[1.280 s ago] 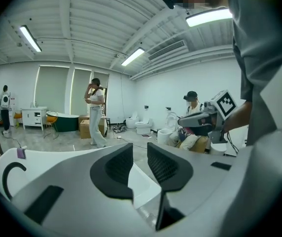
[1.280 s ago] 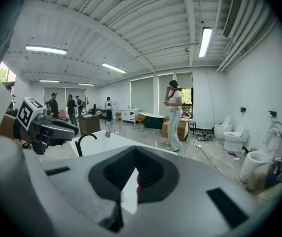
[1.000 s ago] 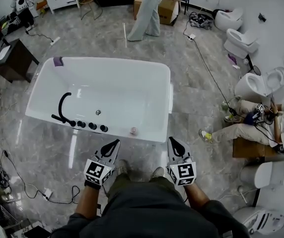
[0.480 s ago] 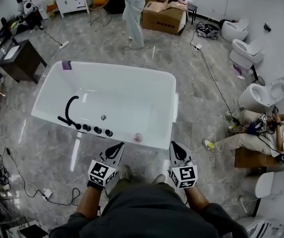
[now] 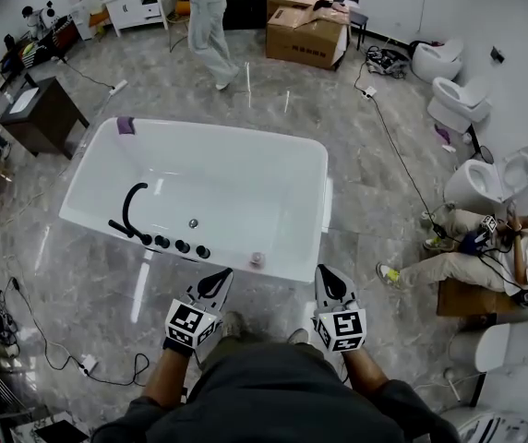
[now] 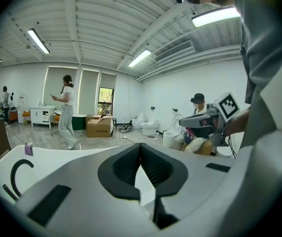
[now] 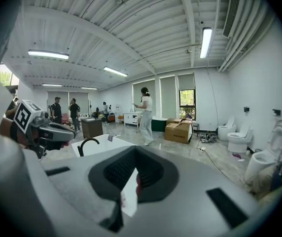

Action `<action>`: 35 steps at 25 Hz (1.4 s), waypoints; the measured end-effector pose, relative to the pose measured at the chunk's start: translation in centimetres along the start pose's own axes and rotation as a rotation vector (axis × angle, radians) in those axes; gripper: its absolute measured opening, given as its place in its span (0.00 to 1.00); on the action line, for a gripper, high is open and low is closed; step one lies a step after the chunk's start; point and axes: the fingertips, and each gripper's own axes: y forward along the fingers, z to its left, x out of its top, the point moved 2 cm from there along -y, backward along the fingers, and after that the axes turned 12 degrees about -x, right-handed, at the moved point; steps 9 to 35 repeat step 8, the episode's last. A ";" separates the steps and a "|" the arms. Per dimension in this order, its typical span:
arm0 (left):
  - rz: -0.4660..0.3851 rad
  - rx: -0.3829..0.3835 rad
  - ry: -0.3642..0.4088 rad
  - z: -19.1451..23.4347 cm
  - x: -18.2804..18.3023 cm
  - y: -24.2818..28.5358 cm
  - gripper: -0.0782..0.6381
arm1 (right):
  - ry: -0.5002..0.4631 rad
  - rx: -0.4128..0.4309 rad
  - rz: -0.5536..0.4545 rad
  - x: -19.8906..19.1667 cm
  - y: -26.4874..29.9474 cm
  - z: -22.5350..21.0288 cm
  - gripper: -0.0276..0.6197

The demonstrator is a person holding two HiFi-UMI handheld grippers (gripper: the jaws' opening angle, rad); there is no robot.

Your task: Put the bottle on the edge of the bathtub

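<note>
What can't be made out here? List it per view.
Bottle: head view, too small for shape or label.
Same bottle, right gripper view: only a pink sliver shows beyond the right gripper.
Bathtub near rim, left gripper view: mostly behind the left gripper.
Seated person, head view: cut off by the right edge.

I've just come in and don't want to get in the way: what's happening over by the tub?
A person stands at the near side of the white bathtub, holding the left gripper and the right gripper just short of it. Both have their jaws together with nothing between them. A small pinkish thing, apparently the bottle, stands on the tub's near rim, and neither gripper touches it.
</note>
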 end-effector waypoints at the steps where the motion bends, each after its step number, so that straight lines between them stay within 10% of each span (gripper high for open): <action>1: 0.001 -0.001 0.000 0.0 -0.1 0.0 0.11 | 0.000 -0.001 -0.002 0.0 0.0 0.0 0.04; 35: 0.009 -0.010 -0.002 -0.4 0.1 0.3 0.11 | 0.002 -0.011 -0.007 0.4 -0.3 -0.5 0.04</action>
